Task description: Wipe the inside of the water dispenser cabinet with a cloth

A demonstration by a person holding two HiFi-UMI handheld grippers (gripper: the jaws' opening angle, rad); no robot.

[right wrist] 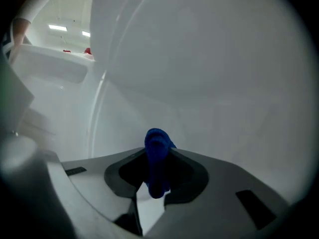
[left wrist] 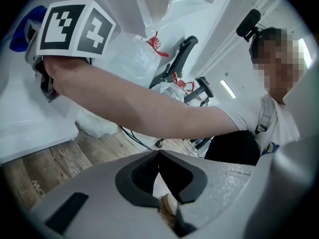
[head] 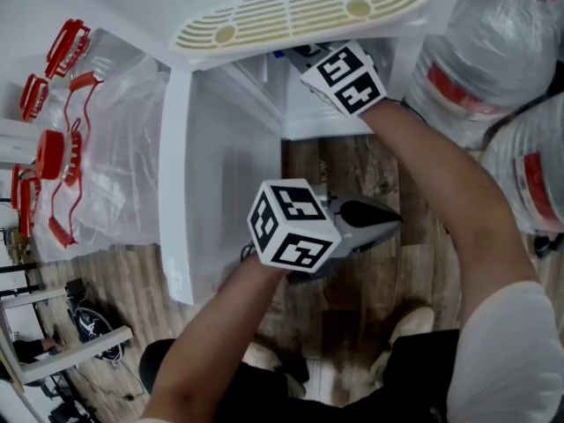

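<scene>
Cabinet mouth (head: pixel 261 85) open — door (head: pixel 216 203) flanking left, water bottles (head: pixel 480 64) crowding right

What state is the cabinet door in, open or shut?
Open. The white door stands swung out to the left, and the right gripper reaches inside with the blue cloth.

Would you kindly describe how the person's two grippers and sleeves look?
The left gripper and right gripper both have pale grey bodies with dark grey pads inside the jaws. Each carries a white cube printed with black square markers. The person wears a white short sleeve; the forearms are bare.
</scene>
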